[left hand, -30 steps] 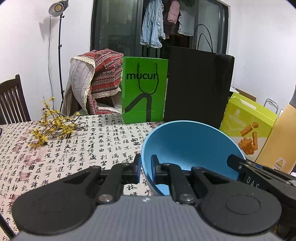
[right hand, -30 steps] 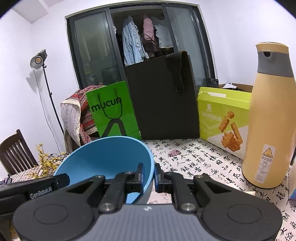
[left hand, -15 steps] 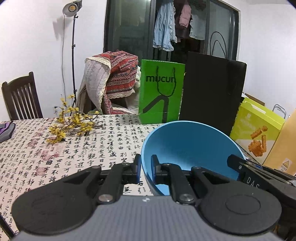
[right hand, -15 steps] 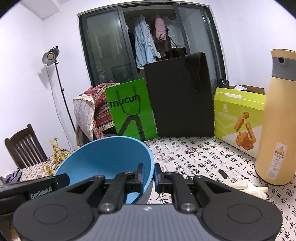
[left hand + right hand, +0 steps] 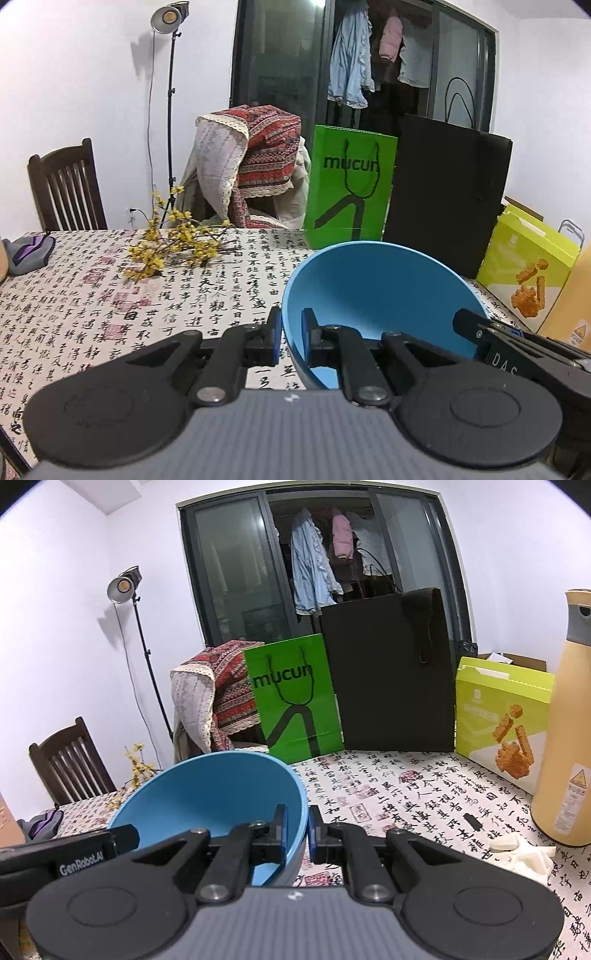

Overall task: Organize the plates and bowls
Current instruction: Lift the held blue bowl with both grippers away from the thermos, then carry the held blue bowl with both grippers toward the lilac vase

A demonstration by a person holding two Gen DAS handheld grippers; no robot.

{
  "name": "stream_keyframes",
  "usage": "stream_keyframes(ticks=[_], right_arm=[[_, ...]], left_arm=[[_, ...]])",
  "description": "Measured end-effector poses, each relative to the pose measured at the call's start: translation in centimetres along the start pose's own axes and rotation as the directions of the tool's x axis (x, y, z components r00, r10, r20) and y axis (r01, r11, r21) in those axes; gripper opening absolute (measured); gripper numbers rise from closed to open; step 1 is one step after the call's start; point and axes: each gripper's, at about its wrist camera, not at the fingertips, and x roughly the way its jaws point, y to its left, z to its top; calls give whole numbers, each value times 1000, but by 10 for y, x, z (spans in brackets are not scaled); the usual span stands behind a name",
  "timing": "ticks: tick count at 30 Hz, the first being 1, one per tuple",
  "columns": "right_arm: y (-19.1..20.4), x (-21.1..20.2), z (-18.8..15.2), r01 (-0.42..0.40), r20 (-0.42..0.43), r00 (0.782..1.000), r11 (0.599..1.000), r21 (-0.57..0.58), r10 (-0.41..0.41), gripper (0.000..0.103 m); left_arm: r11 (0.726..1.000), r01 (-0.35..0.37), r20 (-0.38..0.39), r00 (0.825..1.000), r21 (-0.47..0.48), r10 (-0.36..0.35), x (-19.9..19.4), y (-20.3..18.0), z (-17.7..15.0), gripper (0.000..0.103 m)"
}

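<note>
Both pairs of jaws pinch the rim of one blue bowl [image 5: 373,291]: the left gripper [image 5: 291,334] on its left edge, the right gripper [image 5: 296,827] on its right edge. It is held tilted above the calligraphy-print tablecloth [image 5: 110,306]. Beyond stand a green mucun bag [image 5: 291,698], a black bag [image 5: 391,672], and a yellow flask [image 5: 569,738].

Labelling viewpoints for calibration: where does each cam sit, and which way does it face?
Left wrist: on the left gripper, facing across the calligraphy-print tablecloth to the green paper bag; jaws clamp the round blue plastic bowl.
Right wrist: on the right gripper, facing the same way; jaws clamp the bowl's opposite rim.
Shared: bowl, bag, each other's gripper.
</note>
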Motion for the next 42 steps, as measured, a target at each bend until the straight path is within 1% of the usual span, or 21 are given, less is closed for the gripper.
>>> stream_keyframes(ticks=[23, 42], right_arm=[[53, 3, -13, -109, -37, 993, 993, -47, 108, 11], [108, 3, -24, -213, -66, 976, 973, -92, 208, 11]], left_arm=[[993, -94, 4, 995, -70, 95, -19, 58, -9, 11], [973, -186, 11, 982, -138, 189, -43, 111, -16, 11]])
